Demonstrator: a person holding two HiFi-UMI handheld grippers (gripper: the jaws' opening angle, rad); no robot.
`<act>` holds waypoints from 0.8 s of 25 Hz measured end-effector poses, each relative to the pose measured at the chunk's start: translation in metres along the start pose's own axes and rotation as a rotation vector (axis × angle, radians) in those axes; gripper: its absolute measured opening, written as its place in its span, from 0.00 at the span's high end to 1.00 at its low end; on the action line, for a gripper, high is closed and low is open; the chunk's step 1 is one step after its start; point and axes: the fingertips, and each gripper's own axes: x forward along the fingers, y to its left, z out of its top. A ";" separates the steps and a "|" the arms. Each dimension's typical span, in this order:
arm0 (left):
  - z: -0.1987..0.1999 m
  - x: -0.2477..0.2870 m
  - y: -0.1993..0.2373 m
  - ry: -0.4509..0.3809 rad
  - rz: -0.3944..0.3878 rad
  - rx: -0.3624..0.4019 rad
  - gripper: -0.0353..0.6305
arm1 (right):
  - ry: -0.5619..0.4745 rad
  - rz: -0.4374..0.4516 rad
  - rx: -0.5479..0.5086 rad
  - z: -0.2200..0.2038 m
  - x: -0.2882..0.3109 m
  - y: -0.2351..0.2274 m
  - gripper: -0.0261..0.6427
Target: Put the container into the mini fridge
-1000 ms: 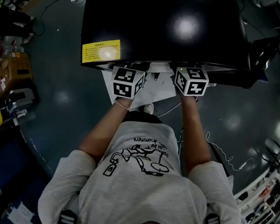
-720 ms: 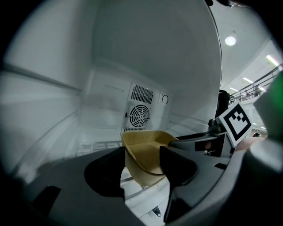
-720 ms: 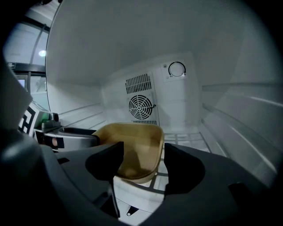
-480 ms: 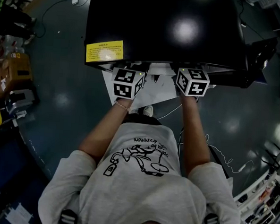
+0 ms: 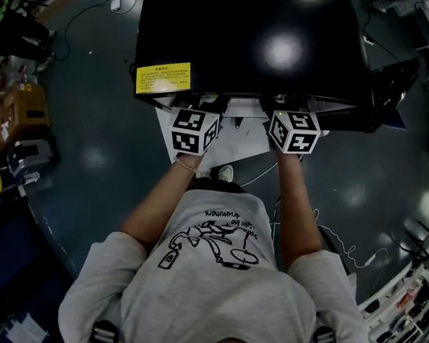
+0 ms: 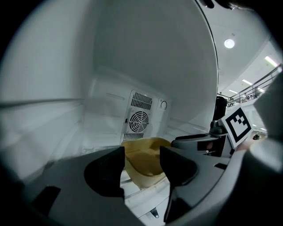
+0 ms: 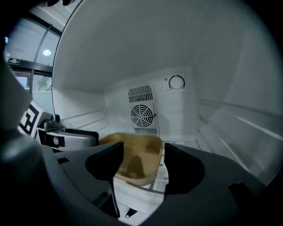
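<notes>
A tan open container (image 6: pixel 143 163) (image 7: pixel 137 161) sits on the wire shelf inside the white mini fridge (image 5: pixel 251 39). It stands in front of the round fan grille (image 7: pixel 142 115). My left gripper (image 6: pixel 141 154) is open and its jaws have just been opening. The container lies just beyond its fingertips, untouched. My right gripper (image 7: pixel 142 152) is open too, its jaws also just opened, with nothing pressed between the pads. In the head view only the two marker cubes show, left (image 5: pixel 195 130) and right (image 5: pixel 294 131), at the fridge opening. The fingers are hidden under the black fridge top.
A yellow label (image 5: pixel 163 78) is on the fridge's black top. A thermostat dial (image 7: pixel 176 82) sits on the back wall. The fridge's white side walls close in on both grippers. Boxes (image 5: pixel 15 111) stand at the left and cables (image 5: pixel 341 233) lie on the dark floor.
Both marker cubes stay at the fridge opening. The head view has shifted only slightly.
</notes>
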 end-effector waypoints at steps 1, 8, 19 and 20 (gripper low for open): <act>0.000 -0.001 -0.001 -0.001 -0.001 -0.001 0.58 | -0.004 0.003 -0.003 0.001 -0.002 0.001 0.55; 0.004 -0.016 -0.007 -0.018 -0.018 -0.006 0.58 | -0.038 0.020 -0.019 0.007 -0.020 0.016 0.55; 0.023 -0.050 -0.027 -0.072 -0.080 0.003 0.59 | -0.082 0.069 -0.056 0.021 -0.058 0.047 0.56; 0.025 -0.052 -0.030 -0.077 -0.087 0.004 0.60 | -0.089 0.073 -0.059 0.023 -0.062 0.049 0.58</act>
